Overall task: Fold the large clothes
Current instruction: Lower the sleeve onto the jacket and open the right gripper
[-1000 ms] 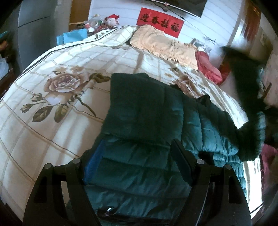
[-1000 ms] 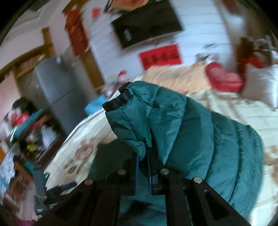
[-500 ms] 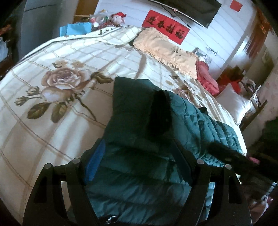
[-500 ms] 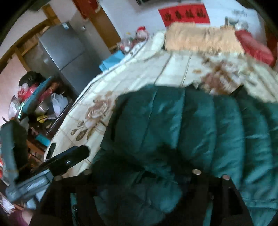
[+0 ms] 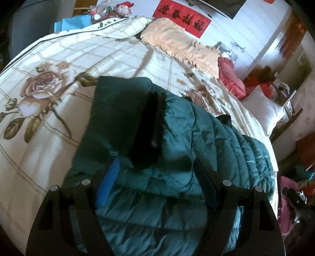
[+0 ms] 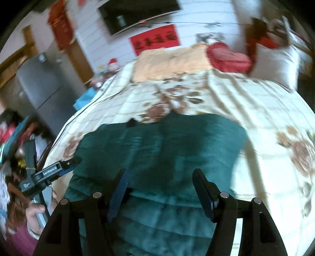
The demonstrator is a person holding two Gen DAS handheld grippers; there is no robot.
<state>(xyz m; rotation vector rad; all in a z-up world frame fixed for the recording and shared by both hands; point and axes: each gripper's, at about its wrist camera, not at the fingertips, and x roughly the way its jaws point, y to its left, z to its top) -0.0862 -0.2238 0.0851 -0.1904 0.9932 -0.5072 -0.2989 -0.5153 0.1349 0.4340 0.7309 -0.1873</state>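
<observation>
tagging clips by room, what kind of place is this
Most likely a bedroom in a home. A wide bed with a flowered cover fills both views, pillows sit at its head, and a television hangs on the wall above. A green padded jacket lies on the bed.

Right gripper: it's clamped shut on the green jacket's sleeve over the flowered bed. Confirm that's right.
Not quite. The right gripper is not clamped shut: its jaws have just been opening and now stand apart, pinching nothing. The right wrist view shows it. The green jacket lies below them on the flowered bed, as you said, its sleeve already folded across.
</observation>
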